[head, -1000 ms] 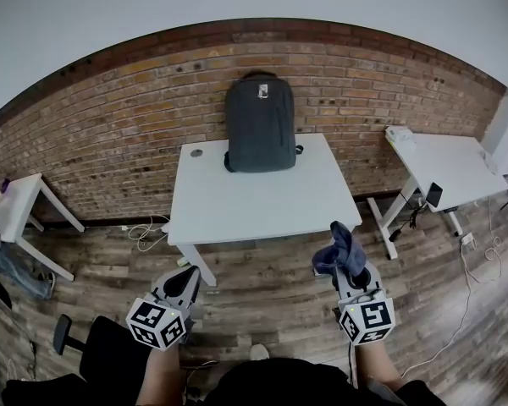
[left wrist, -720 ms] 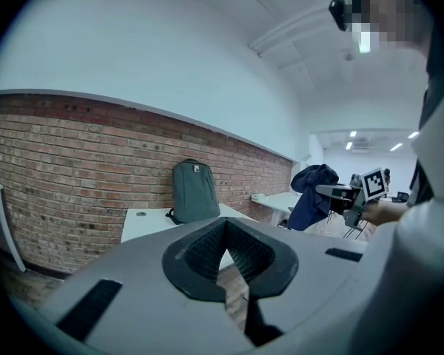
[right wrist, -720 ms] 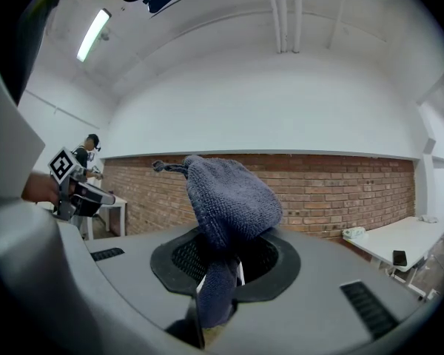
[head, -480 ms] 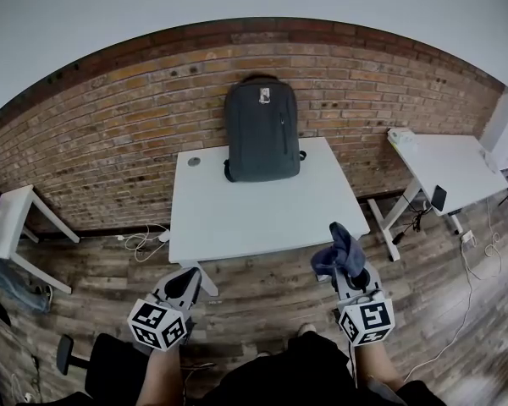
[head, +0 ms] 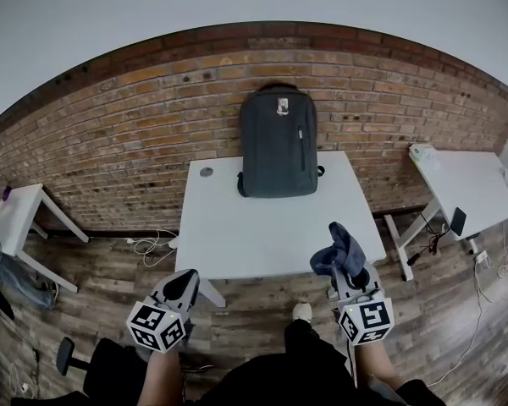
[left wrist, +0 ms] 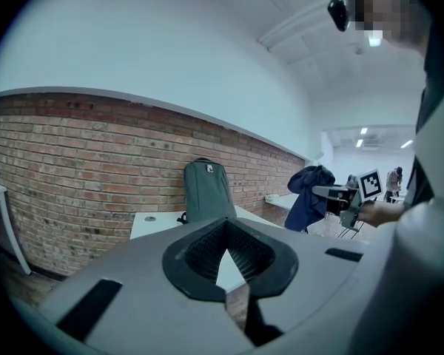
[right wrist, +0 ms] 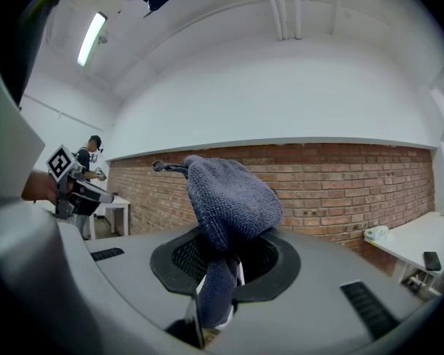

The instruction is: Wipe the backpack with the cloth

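A dark grey backpack (head: 278, 142) stands upright against the brick wall at the back of a white table (head: 262, 231); in the left gripper view the backpack (left wrist: 207, 191) shows straight ahead. My right gripper (head: 350, 271) hangs short of the table's front right corner, shut on a blue cloth (head: 339, 252) that bunches above its jaws. In the right gripper view the cloth (right wrist: 228, 198) fills the middle. My left gripper (head: 184, 280) is off the table's front left corner, its jaws together and empty. Both grippers are well short of the backpack.
A second white table (head: 472, 178) with a phone (head: 457, 221) stands at the right, and a small white table (head: 19, 211) at the left. Cables (head: 149, 243) lie on the wooden floor. A black chair (head: 68, 355) sits behind my left arm.
I have stepped closer to the table, so the table and backpack now look larger and sit a little to the right. Both grippers keep their pose, and the cloth is still held.
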